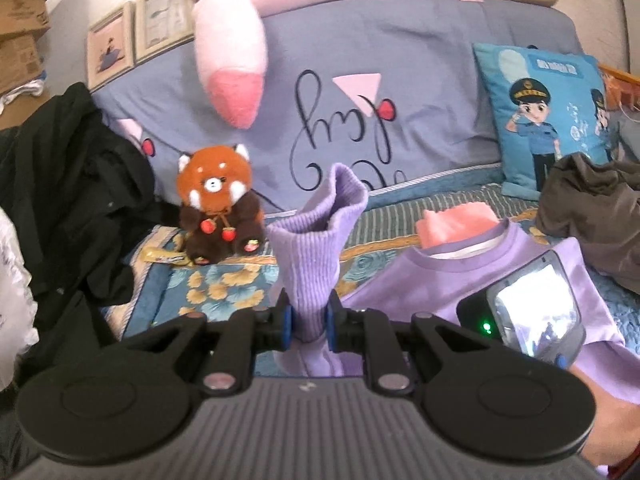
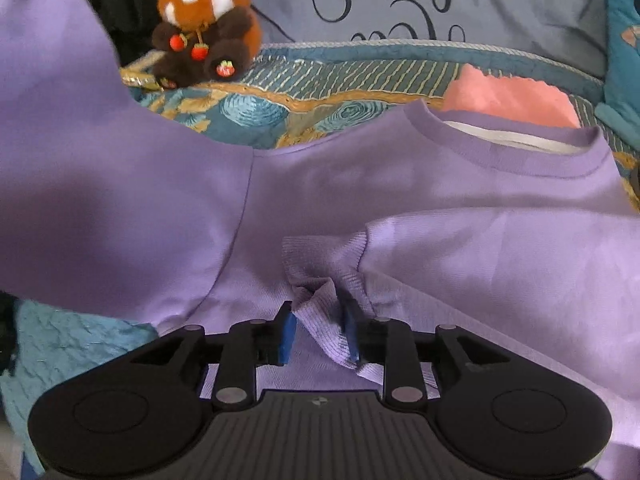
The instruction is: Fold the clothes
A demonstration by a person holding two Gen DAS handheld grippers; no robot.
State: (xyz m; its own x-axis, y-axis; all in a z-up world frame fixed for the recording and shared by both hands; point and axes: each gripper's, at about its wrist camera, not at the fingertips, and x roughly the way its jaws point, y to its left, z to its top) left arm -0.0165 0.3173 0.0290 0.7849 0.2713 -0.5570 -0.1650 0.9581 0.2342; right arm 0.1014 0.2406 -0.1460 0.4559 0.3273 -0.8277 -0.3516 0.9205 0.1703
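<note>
Here the left gripper (image 1: 310, 322) pinches a ribbed cuff (image 1: 316, 232) of the purple sweater (image 2: 400, 192), lifted beside the red panda toy (image 1: 218, 204). The right gripper (image 2: 320, 332) stands parted around the other cuff (image 2: 324, 276), lying on the sweater spread before that toy.

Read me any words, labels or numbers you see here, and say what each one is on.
Nothing can be quoted for certain.
Purple pillowcase: dark cursive script, upside down, not legible.
Blue cartoon cushion: white line of characters at its top, too blurred.
Cardboard boxes: faint print, too small.
Framed pictures: no readable text.
</note>
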